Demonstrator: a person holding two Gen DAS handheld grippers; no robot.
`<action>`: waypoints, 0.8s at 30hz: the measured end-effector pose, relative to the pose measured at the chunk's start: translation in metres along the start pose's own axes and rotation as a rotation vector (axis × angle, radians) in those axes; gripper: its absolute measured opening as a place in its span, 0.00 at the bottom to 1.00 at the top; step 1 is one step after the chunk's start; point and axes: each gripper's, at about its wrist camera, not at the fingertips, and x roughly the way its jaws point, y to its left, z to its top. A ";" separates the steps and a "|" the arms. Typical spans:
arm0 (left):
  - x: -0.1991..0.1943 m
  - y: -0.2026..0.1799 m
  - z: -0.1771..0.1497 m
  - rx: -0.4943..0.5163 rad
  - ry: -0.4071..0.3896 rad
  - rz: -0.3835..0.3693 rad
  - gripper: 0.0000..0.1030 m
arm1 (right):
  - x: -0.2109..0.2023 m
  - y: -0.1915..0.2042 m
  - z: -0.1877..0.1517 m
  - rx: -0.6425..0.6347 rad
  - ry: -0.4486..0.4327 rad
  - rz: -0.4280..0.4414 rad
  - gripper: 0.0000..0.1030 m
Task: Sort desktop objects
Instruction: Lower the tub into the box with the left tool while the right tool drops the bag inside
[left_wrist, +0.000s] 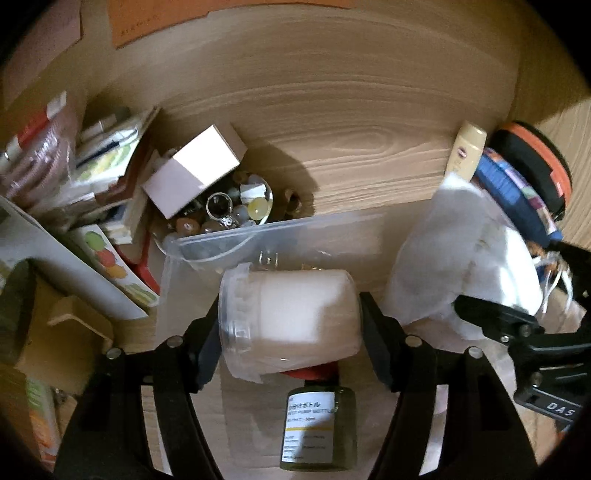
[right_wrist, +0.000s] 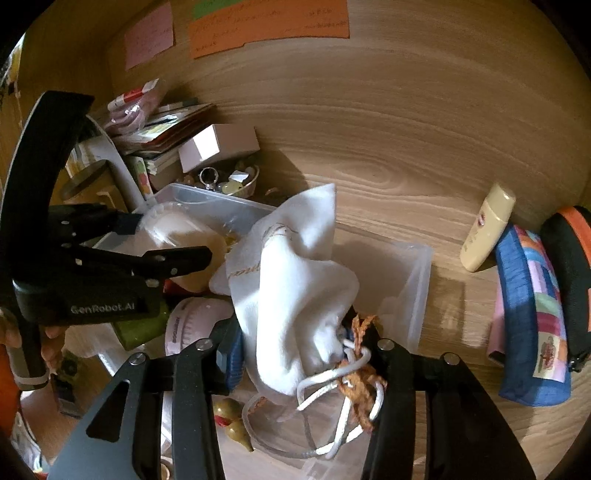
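My left gripper (left_wrist: 290, 325) is shut on a white plastic jar (left_wrist: 291, 321) lying sideways, held over a clear plastic bin (left_wrist: 258, 230). A small yellow-green pump bottle (left_wrist: 319, 428) lies below it. My right gripper (right_wrist: 303, 343) is shut on a white drawstring pouch (right_wrist: 295, 280) with white and brown cords, held above the same bin (right_wrist: 413, 280). The left gripper (right_wrist: 162, 240) and its jar (right_wrist: 177, 229) show at the left of the right wrist view. The pouch (left_wrist: 443, 251) and the right gripper's finger show at the right of the left wrist view.
A glass dish of trinkets (left_wrist: 229, 210) with a white box (left_wrist: 195, 170) on it stands behind the bin. Books and packets (left_wrist: 92, 177) pile at the left. A cream tube (right_wrist: 487, 229), a blue patchwork pouch (right_wrist: 532, 314) and a black-orange case (right_wrist: 572, 280) lie at the right.
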 end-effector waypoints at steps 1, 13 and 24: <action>0.000 -0.001 0.000 0.005 0.000 0.008 0.67 | -0.001 0.000 0.000 -0.002 -0.003 -0.006 0.46; -0.017 0.009 -0.001 -0.025 -0.020 0.029 0.79 | -0.012 0.000 0.000 0.000 -0.053 0.018 0.74; -0.061 0.012 -0.007 -0.021 -0.083 0.074 0.94 | -0.038 0.007 0.000 -0.019 -0.141 0.107 0.87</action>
